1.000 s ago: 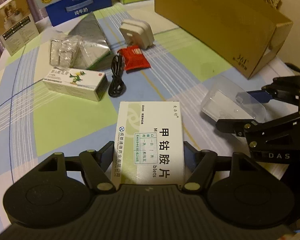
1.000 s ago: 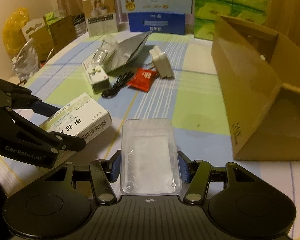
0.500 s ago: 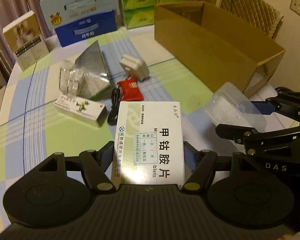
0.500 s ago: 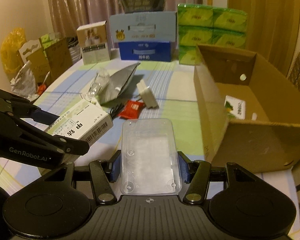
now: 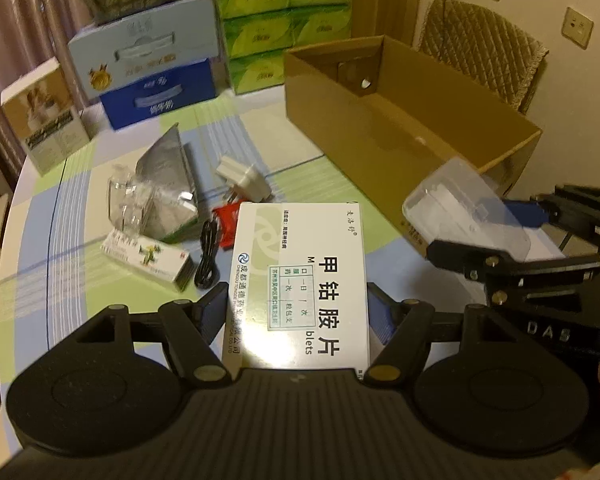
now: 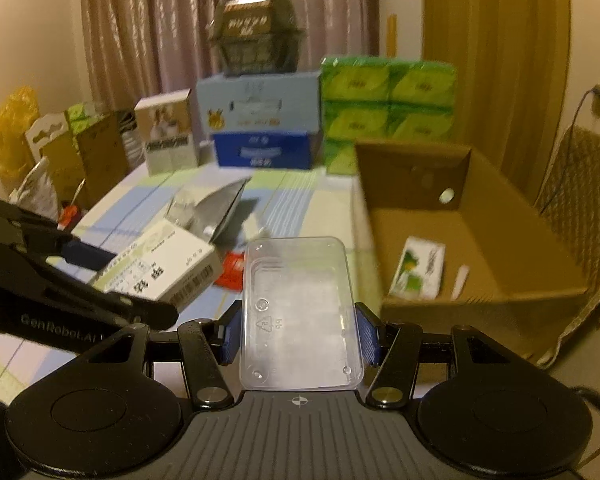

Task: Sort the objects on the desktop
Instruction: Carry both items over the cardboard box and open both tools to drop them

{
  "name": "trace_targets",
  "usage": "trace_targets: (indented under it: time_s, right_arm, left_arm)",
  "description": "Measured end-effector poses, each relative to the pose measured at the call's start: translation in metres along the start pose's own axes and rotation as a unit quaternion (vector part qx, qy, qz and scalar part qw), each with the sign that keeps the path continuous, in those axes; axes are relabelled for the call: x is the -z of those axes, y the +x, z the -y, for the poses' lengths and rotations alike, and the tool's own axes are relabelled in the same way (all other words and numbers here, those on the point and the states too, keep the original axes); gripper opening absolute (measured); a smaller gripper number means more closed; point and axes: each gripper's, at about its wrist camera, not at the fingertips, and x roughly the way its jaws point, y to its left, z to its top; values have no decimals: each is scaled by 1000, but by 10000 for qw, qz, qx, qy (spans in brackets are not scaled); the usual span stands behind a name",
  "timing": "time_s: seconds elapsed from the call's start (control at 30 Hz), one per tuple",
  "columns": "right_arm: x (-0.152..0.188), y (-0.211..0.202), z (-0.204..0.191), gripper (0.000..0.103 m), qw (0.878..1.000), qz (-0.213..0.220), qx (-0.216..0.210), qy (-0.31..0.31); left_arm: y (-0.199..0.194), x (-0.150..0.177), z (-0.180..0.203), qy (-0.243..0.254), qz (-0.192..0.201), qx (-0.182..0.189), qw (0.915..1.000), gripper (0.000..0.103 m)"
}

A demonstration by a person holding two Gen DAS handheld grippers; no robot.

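My left gripper (image 5: pixel 296 312) is shut on a white medicine box (image 5: pixel 300 276) with Chinese print and holds it above the table; the box also shows in the right wrist view (image 6: pixel 160 268). My right gripper (image 6: pixel 298 332) is shut on a clear plastic case (image 6: pixel 298 312), also seen in the left wrist view (image 5: pixel 464 212), held in the air near the front left corner of the open cardboard box (image 6: pixel 476 240). In that box lie a green-and-white packet (image 6: pixel 418 268) and a small white stick (image 6: pixel 460 280).
On the checked tablecloth (image 5: pixel 340 184) lie a silver foil bag (image 5: pixel 168 184), a white charger (image 5: pixel 246 178), a red sachet (image 5: pixel 226 220), a black cable (image 5: pixel 206 260) and a small medicine box (image 5: pixel 148 256). Cartons and green tissue packs (image 5: pixel 284 20) stand at the back.
Both grippers have risen well above the table with their loads. The views now look down into the cardboard box, and its inside and contents have come into sight.
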Motion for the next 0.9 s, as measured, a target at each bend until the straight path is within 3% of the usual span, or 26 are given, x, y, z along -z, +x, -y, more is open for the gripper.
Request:
trace_targets:
  time_s: [0.4, 0.63, 0.9]
  right_arm:
    - [-49, -16, 96, 53, 9969, 337, 707, 89]
    - [-56, -1, 154, 54, 9948, 191, 960, 266]
    - [-51, 18, 188, 54, 9939, 74, 988, 476]
  left_arm:
    - [8, -80, 55, 231, 325, 456, 9982, 67]
    - [37, -127, 94, 235, 353, 795, 9959, 67]
    - [77, -156, 115, 223, 223, 939, 9951, 67]
